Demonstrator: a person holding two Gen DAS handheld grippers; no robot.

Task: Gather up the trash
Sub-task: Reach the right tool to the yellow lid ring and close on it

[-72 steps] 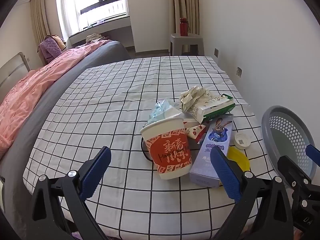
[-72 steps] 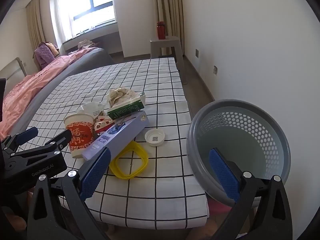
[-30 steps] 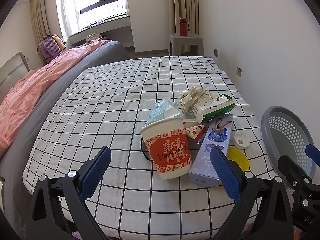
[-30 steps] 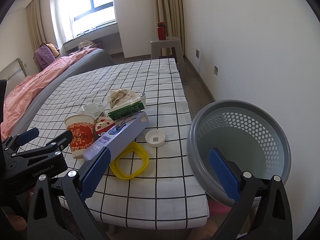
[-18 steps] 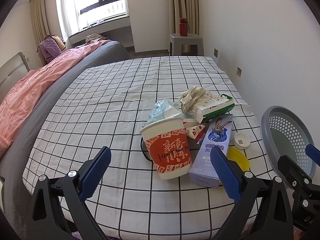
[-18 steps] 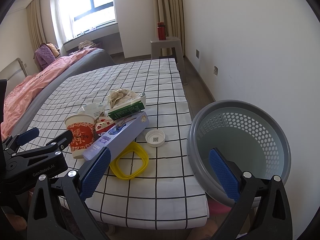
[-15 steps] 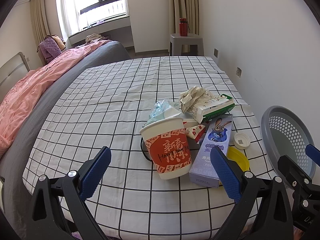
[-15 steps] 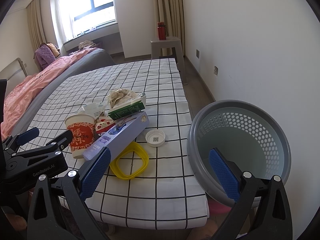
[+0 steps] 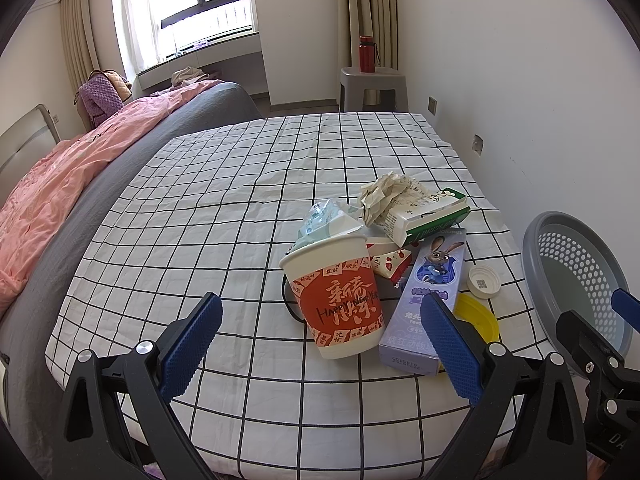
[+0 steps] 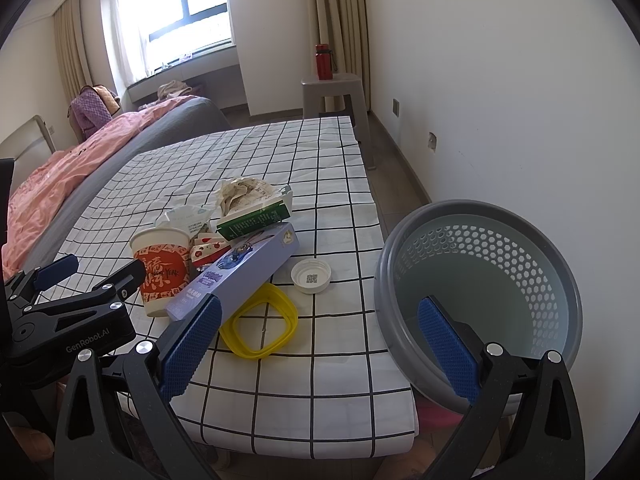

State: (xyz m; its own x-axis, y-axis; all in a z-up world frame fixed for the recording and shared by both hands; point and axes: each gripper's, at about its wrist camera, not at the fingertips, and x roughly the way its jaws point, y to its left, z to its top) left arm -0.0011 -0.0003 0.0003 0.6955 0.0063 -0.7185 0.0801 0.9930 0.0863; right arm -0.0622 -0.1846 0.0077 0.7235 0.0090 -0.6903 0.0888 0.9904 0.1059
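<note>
On the bed (image 9: 224, 208): cup (image 9: 338, 298) left of box (image 9: 428, 300), carton (image 9: 430, 220) and crumpled paper (image 9: 386, 196) behind, lid (image 9: 484, 282) and ring (image 10: 260, 326) right of box, basket (image 10: 480, 304) off the bed's right edge

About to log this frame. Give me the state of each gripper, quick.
Left gripper: open, holding nothing.
Right gripper: open, holding nothing.

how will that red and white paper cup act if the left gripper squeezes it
The paper cup looks thin-walled and open-topped, so it will probably dent under a firm squeeze. It appears empty, so likely light. Standing upright beside the purple box, it may tip if nudged high up.
</note>
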